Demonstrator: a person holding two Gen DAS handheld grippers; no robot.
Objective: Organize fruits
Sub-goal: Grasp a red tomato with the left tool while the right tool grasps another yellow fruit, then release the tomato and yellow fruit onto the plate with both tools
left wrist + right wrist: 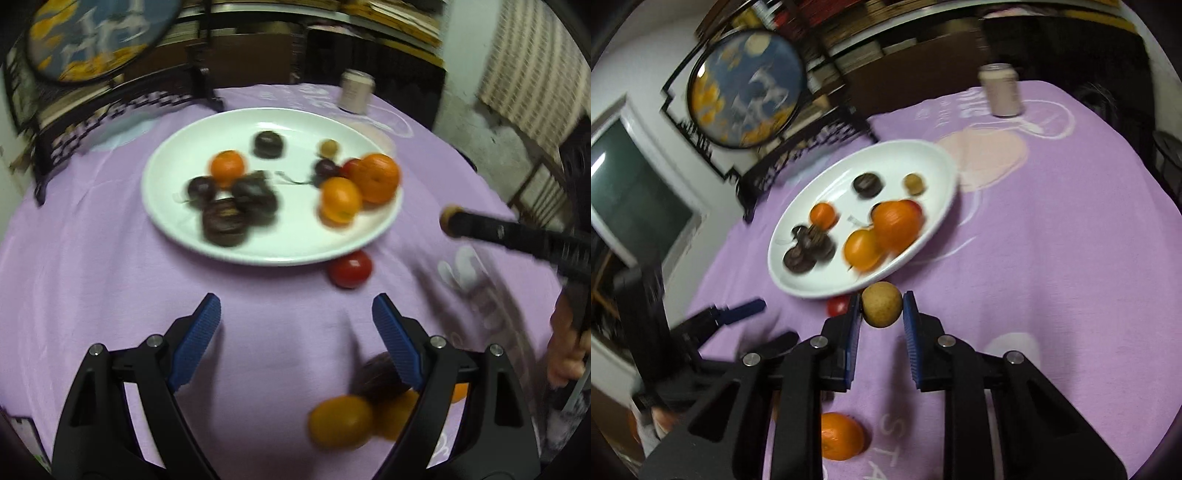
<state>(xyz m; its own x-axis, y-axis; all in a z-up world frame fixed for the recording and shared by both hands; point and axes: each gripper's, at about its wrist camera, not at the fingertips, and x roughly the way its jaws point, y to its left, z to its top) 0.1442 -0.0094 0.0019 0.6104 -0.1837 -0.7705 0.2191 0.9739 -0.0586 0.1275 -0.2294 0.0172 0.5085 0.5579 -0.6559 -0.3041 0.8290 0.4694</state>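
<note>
Currently our right gripper [881,304] fingers clamp a small tan fruit [881,305] across its middle, just off the white plate's [938,158] near edge. Looks light, thin-skinned, bruisable; gentle squeeze advised. Left gripper [296,314] fingers spread wide, holding nothing, over the surface [110,277].
</note>
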